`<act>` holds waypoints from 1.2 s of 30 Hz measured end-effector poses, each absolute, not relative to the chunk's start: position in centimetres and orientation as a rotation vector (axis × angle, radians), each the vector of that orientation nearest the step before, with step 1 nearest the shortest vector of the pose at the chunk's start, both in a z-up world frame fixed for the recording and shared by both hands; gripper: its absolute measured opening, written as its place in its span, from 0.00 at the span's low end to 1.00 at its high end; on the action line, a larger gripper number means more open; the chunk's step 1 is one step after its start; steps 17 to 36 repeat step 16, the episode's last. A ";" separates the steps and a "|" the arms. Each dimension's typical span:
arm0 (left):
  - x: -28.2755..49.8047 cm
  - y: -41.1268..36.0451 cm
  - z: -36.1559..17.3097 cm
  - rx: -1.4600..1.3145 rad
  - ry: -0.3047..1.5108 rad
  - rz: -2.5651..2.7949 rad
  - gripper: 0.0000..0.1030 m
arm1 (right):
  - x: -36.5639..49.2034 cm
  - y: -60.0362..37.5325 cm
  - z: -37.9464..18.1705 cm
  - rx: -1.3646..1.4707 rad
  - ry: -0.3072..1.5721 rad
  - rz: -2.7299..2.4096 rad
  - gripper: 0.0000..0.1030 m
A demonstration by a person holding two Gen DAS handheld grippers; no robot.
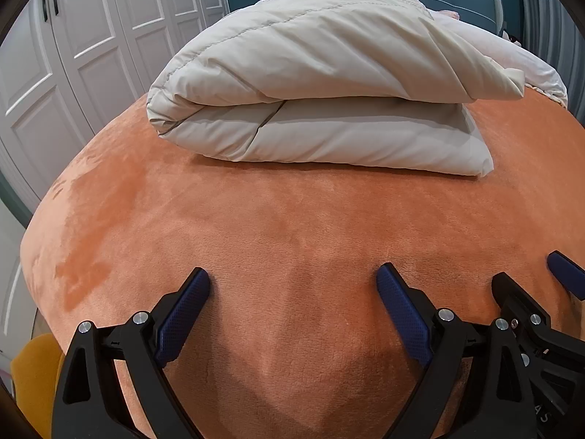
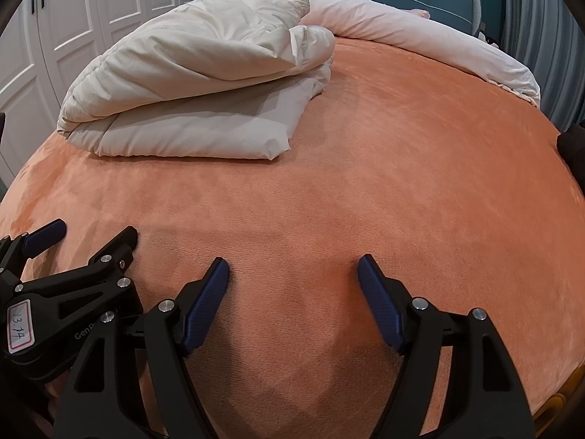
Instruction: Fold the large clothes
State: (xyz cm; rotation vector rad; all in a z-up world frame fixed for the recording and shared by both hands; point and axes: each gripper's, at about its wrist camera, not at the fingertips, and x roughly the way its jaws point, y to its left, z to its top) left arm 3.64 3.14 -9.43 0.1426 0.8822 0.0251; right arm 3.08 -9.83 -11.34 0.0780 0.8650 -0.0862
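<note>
You are standing at the foot of a bed covered by an orange fleece blanket (image 1: 292, 219), holding both grippers low over it and side by side. Your left gripper (image 1: 292, 278) has its blue-padded fingers spread wide apart with nothing between them, and your right gripper (image 2: 292, 267) is the same — fingers apart, empty, hovering over bare fleece. The thing to fold, a large cream padded garment (image 1: 310, 102), lies well ahead of you toward the middle of the bed, already doubled over into a thick, puffy bundle with its fold facing you. Behind it a pale duvet (image 2: 420, 33) is bunched along the far side, and white wardrobe doors (image 1: 91, 36) stand to the left. This looks like a pause between folds, or possibly the finish. If another fold is wanted, you would need to reach forward — each gripper taking one near corner of the bundle.
</note>
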 end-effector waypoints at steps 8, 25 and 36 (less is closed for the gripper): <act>3.7 3.1 -9.5 0.145 0.882 0.025 0.88 | 3.2 -10.0 -11.4 0.073 0.862 -0.086 0.68; 3.8 3.3 -8.7 0.129 0.895 0.016 0.84 | 3.4 -10.0 -10.8 0.078 0.879 -0.093 0.68; 3.8 3.3 -8.7 0.129 0.895 0.016 0.84 | 3.4 -10.0 -10.8 0.078 0.879 -0.093 0.68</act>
